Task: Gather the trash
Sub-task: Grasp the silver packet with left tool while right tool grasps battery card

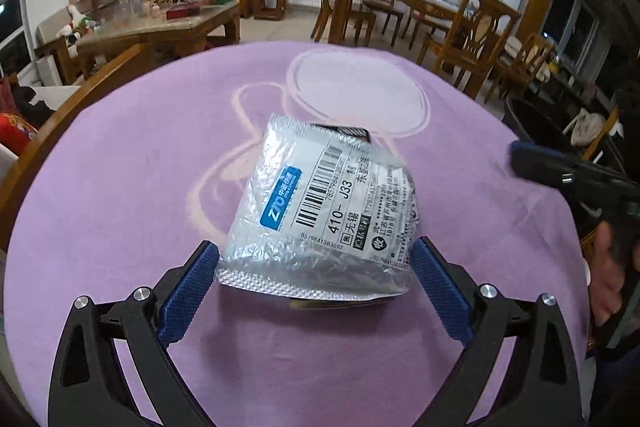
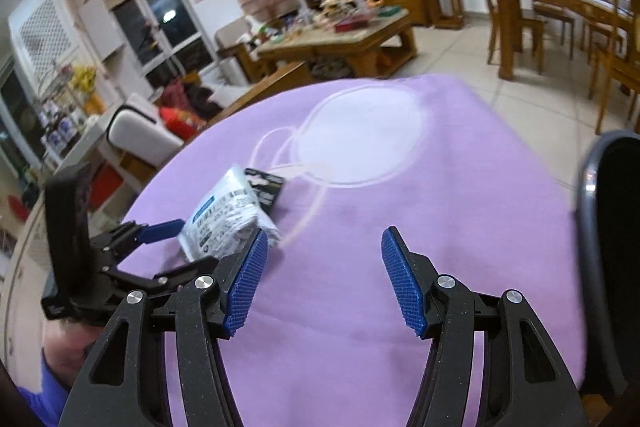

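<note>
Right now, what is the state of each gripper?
Left gripper: open, around the silver courier pouch, not pressing it.
Right gripper: open, holding nothing.

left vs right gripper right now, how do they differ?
The left gripper is spread wide, the right gripper narrower. The left gripper brackets the silver mailer bag lying on the purple cloth, pads at its sides without pressing; the right gripper has only bare cloth between its pads. The left gripper reaches the bag, the right one sits off to its side. Both have blue ribbed pads on black arms and angle down at the table.
</note>
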The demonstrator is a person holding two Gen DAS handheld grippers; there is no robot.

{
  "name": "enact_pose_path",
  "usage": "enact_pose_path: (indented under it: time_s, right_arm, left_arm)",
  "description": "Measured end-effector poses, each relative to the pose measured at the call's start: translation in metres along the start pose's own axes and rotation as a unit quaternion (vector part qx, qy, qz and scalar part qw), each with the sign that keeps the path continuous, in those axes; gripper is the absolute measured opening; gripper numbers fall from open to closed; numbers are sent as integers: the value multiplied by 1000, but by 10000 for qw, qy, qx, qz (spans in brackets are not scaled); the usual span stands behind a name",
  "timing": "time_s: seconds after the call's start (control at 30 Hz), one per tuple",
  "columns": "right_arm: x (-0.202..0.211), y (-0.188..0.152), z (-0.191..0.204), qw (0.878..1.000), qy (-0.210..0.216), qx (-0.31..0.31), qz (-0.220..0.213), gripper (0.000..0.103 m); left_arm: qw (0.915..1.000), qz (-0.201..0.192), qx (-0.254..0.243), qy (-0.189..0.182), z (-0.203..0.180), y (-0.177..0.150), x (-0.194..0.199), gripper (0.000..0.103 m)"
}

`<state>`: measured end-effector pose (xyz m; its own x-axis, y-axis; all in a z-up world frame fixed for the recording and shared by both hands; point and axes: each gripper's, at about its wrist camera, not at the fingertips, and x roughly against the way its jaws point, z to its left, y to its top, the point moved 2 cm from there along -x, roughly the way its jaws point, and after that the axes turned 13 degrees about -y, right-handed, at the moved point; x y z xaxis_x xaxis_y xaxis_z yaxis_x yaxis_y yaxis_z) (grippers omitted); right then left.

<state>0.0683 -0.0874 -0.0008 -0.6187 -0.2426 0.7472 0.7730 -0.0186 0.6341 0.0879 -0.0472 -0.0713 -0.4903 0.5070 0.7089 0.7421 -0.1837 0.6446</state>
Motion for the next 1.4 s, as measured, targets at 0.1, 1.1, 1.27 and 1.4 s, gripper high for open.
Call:
enact_pose_path:
  time_s: [0.1, 1.1, 1.27, 1.4]
  right_arm:
    - [-23, 14, 14, 9996, 183, -4, 223, 68]
    - [-99, 50, 12, 9564, 2136, -1554, 1247, 23]
    - [-100, 47, 13, 9520, 2155, -1750, 1291, 23]
    - [-84, 50, 16, 9551, 2223, -1651, 1058, 23]
  left_arm:
    - [10000, -63, 44, -54, 6, -4, 8, 98]
    - [9970, 578, -245, -452, 43, -11, 19, 37]
    - [9972, 553, -233, -438, 44, -12, 23, 38]
    - [9973, 351, -68, -649, 45, -10, 26, 47]
